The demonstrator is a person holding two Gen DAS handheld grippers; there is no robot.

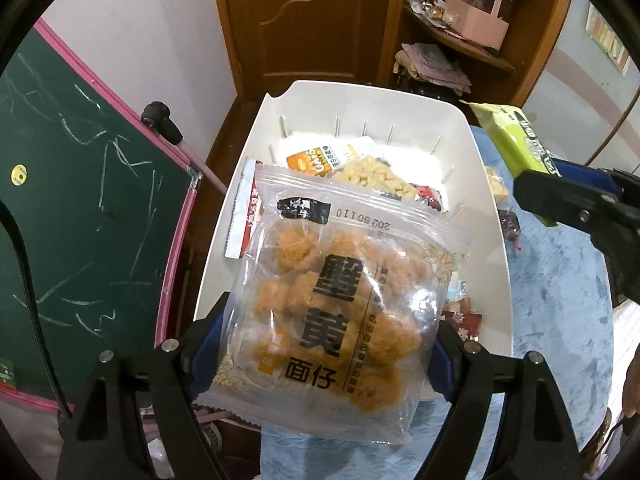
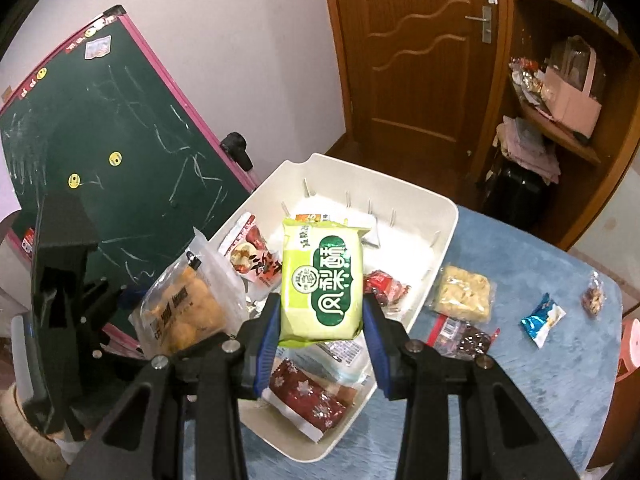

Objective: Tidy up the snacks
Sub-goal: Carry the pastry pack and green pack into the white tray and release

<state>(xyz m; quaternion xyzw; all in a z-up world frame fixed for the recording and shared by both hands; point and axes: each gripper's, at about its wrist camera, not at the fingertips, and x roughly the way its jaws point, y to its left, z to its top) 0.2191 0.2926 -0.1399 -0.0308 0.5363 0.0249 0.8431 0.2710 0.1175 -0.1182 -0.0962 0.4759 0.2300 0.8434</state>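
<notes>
My left tongs grip the clear bag, my right tongs the green pack, both above the bin; I should lower each flat before letting go.

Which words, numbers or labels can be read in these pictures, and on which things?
"蟹黄面仔" and "20250110": clear bag of orange puffs in the left gripper.
"凤梨酥": green packet in the right gripper.
"OATS": orange sachet in the white tray.
Other print: too small.
</notes>
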